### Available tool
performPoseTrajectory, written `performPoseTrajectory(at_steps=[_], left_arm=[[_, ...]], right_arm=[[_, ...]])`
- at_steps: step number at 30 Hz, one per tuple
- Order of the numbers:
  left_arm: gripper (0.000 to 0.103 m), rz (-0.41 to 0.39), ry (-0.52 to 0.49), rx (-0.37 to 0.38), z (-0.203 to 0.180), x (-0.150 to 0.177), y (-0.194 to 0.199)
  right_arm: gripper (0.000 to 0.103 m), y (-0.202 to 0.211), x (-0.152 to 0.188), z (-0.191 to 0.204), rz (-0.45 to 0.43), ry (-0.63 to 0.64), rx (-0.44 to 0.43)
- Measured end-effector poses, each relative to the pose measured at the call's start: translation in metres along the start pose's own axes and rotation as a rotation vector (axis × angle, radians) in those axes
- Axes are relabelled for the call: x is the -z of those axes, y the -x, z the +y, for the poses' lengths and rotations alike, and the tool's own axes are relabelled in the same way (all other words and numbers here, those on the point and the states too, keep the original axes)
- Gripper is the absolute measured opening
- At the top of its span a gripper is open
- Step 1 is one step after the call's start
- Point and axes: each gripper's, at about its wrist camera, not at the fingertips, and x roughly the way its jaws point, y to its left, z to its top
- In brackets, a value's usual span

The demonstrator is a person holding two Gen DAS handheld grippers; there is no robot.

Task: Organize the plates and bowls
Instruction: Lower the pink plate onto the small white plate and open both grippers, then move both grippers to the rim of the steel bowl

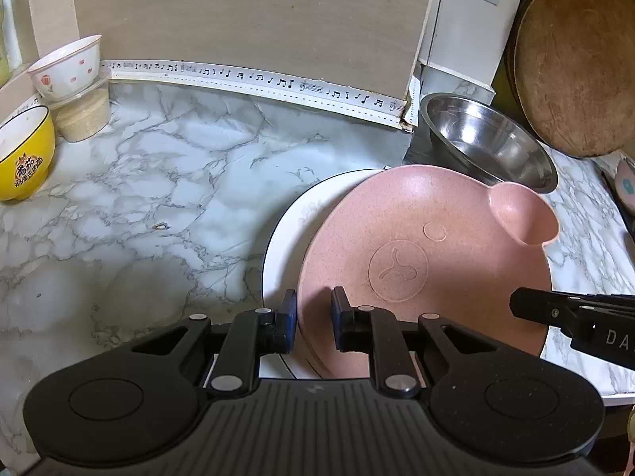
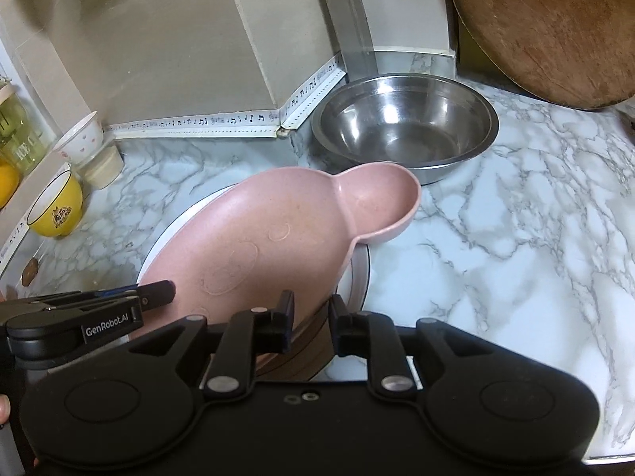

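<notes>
The pink plate [image 1: 428, 254] with a small round ear-like cup at its far edge lay on top of a white plate [image 1: 285, 246] with a dark rim, offset so that the white plate showed as a crescent on one side. Both sat on the marble-patterned counter [image 1: 158, 198], just in front of a steel bowl [image 1: 488, 142] near the wall corner.

The left gripper [image 1: 313, 317] sat at the pink plate's near rim, its fingers a little apart with the rim running between them; whether the pads actually pressed the rim could not be told. The right gripper [image 2: 311, 325] straddled the plate's other near edge in the same way, fingers slightly parted, contact likewise unclear. Each gripper's tip appeared in the other's view, at opposite sides of the plate.

Farther out on the left stood a yellow bowl [image 1: 24, 158] with printed characters, and behind it a white bowl [image 1: 67, 65] with small red motifs resting on a clear plastic container [image 1: 83, 115]. A strip of tape printed with musical notes [image 1: 254, 79] ran along the base of the beige wall. A round wooden board [image 1: 575, 63] leaned upright behind the steel bowl on the right
</notes>
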Motion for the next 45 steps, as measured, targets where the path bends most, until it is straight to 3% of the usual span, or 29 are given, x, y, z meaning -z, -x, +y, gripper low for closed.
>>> performPoseTrajectory(at_steps=[18, 22, 24, 25, 26, 27, 28, 31, 33, 35, 45], left_arm=[[0.018, -0.007, -0.033, 0.019, -0.008, 0.005, 0.014], [0.025, -0.031, -0.027, 0.026, -0.010, 0.005, 0.025], [0.034, -0.054, -0.033, 0.029, -0.013, 0.004, 0.033], [0.043, -0.067, -0.039, 0.026, -0.015, 0.004, 0.037], [0.054, -0.080, -0.045, 0.024, -0.018, 0.004, 0.041], [0.058, -0.098, -0.052, 0.025, -0.021, 0.003, 0.045], [0.060, -0.111, -0.058, 0.026, -0.024, 0.003, 0.049], [0.061, -0.128, -0.075, 0.036, -0.033, -0.002, 0.057], [0.066, -0.140, -0.085, 0.048, -0.039, -0.006, 0.061], [0.073, -0.158, -0.094, 0.052, -0.046, -0.010, 0.066], [0.077, -0.201, -0.124, 0.069, -0.084, -0.036, 0.067]], right_arm=[[0.025, 0.010, 0.002, -0.007, 0.011, 0.006, 0.001], [0.027, 0.020, 0.003, -0.007, -0.024, 0.043, 0.005], [0.034, 0.027, 0.003, -0.005, -0.051, 0.070, 0.008], [0.039, 0.031, 0.002, -0.005, -0.062, 0.080, 0.006], [0.050, 0.035, 0.002, -0.005, -0.075, 0.084, 0.003], [0.062, 0.038, 0.001, -0.006, -0.089, 0.088, 0.000], [0.065, 0.042, 0.000, -0.006, -0.103, 0.094, -0.002], [0.072, 0.052, -0.003, -0.007, -0.128, 0.109, -0.013], [0.083, 0.058, -0.006, -0.010, -0.143, 0.107, -0.014], [0.084, 0.063, -0.010, -0.014, -0.157, 0.112, -0.014], [0.100, 0.078, -0.034, -0.046, -0.229, 0.088, 0.045]])
